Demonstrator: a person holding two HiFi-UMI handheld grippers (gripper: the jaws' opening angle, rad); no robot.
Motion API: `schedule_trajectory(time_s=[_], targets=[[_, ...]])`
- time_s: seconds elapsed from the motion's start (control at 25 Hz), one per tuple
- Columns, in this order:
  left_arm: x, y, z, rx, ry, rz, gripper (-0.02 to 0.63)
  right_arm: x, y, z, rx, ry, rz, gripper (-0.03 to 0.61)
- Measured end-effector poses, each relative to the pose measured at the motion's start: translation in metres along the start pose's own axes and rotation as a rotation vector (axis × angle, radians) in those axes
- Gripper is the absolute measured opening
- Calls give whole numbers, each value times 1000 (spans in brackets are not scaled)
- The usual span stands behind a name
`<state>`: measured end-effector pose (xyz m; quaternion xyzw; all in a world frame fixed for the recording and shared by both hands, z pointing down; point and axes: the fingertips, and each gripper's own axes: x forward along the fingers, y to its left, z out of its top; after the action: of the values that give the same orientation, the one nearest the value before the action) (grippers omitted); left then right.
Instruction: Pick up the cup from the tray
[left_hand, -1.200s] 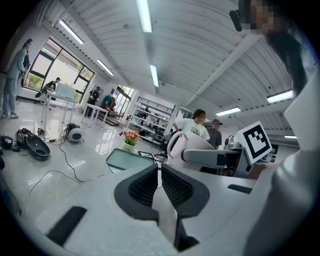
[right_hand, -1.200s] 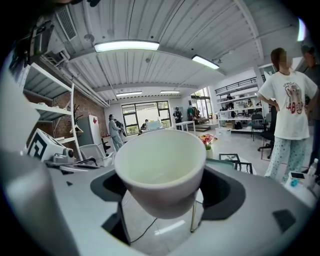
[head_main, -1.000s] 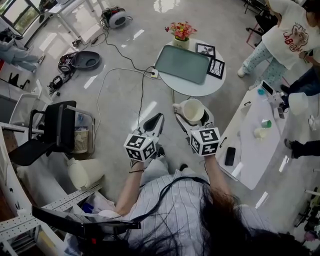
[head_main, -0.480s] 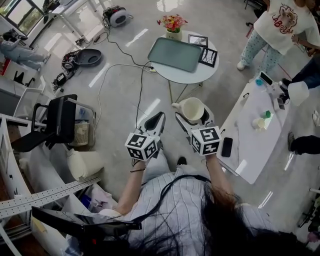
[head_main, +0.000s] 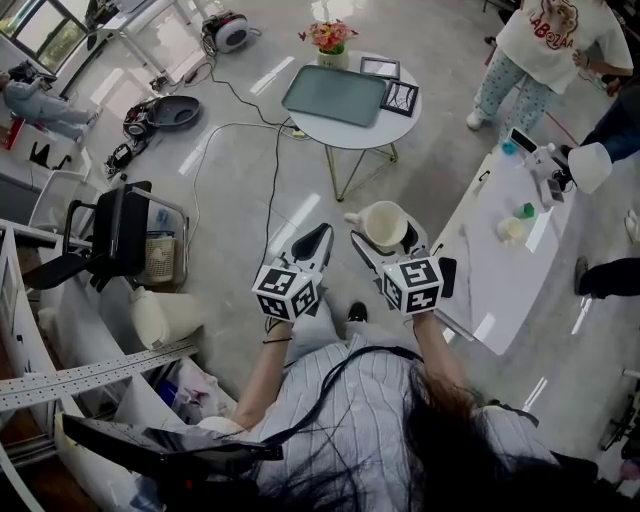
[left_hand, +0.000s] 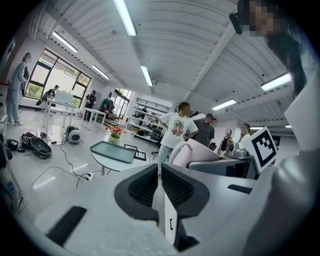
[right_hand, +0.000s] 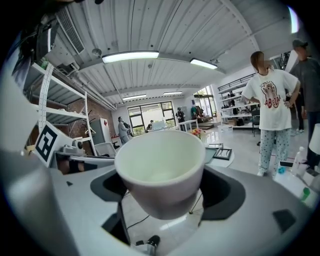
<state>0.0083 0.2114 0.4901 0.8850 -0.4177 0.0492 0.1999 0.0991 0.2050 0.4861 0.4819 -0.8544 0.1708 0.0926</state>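
- Right gripper – jaws clamped on the cup, one dark pad against each side of its lower wall. The cup is white, upright, mouth up, and its inside looks empty.
- In the head view, the right gripper holds the cup in the air over the grey floor, just in front of the person's body. The cup handle points toward the left gripper.
- Left gripper – jaws brought together, nothing between the ribbed pads. In the head view the left gripper sits just beside the right one, at about the same height.
- Marker cubes: one on each gripper, left cube and right cube, both close above the striped shirt.
- Right of the grippers: a long white table with a dark phone near its closest edge and small items farther along.
- Left of the grippers: a black chair.
- Farther ahead: a round table carrying the green tray, which is flat and bare. The cup is well apart from it.
- Beside the tray: two picture frames and a vase of flowers.
- Beyond the long table: a person in a white T-shirt, standing.
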Motion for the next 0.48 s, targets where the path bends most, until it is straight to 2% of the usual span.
schedule_trajectory(time_s=[0.48], targets=[[-17,-28,-17,9,-2,-7,14,-33,17,-15,7,-9,21,411]])
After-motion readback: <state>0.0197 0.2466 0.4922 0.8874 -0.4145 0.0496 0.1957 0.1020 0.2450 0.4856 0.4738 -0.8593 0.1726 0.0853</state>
